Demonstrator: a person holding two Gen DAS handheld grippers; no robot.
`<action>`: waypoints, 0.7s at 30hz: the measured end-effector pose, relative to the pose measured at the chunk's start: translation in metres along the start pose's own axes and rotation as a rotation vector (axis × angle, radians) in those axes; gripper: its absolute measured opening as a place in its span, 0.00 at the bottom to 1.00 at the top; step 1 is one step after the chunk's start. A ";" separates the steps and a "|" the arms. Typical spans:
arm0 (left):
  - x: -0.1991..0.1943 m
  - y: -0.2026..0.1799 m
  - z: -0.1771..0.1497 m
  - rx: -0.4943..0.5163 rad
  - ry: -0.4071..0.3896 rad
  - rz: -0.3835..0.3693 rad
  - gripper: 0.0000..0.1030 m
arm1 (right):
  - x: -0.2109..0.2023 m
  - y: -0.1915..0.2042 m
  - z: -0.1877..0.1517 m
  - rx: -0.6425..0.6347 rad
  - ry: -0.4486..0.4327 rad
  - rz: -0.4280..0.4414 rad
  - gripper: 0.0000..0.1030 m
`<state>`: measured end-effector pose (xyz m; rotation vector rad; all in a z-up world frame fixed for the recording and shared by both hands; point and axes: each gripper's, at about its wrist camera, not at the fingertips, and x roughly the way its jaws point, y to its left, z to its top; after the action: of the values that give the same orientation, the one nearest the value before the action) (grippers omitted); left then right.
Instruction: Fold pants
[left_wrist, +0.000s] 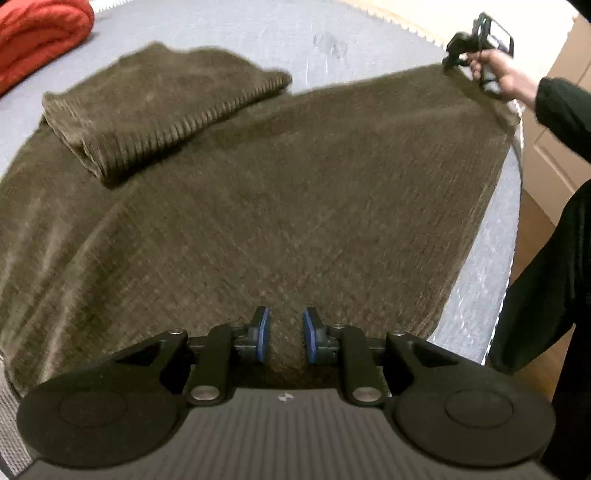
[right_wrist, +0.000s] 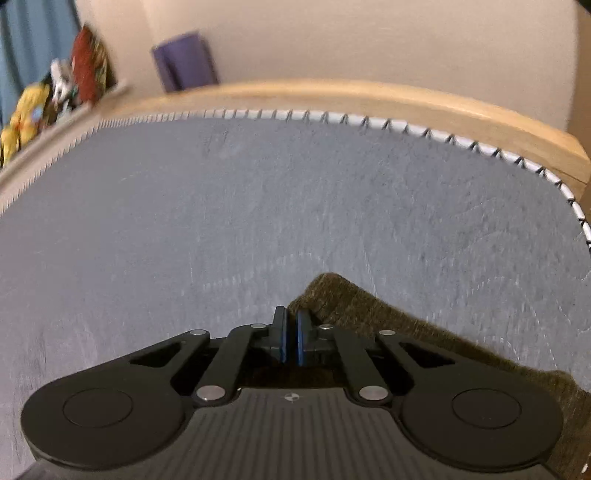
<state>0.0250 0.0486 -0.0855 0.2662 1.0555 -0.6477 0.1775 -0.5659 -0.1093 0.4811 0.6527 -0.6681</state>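
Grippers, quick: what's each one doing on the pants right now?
Left gripper: open, jaws apart over the brown pants, gripping nothing.
Right gripper: shut at the pants' corner; whether it pinches fabric cannot be told.

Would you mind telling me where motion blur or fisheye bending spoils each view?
Left wrist view: the brown ribbed pants are smeared and the grey mattress edges bow. Right wrist view: the shelf clutter and purple roll are blurred; the wooden bed frame curves.

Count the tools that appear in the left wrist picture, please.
2. The left tool is at the bottom, over the brown pants. The right tool is top right, at the pants' far corner.
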 end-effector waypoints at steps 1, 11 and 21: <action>-0.008 0.004 0.001 -0.017 -0.034 -0.007 0.22 | -0.003 0.002 0.001 0.004 -0.037 -0.010 0.04; -0.015 0.065 -0.032 -0.175 0.006 0.141 0.22 | -0.007 0.017 -0.002 -0.023 -0.029 -0.049 0.42; -0.054 0.124 -0.078 -0.362 -0.002 0.347 0.02 | -0.088 0.085 -0.014 -0.204 -0.116 0.171 0.57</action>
<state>0.0267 0.2052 -0.0887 0.1278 1.0718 -0.1399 0.1777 -0.4629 -0.0416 0.3021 0.5563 -0.4588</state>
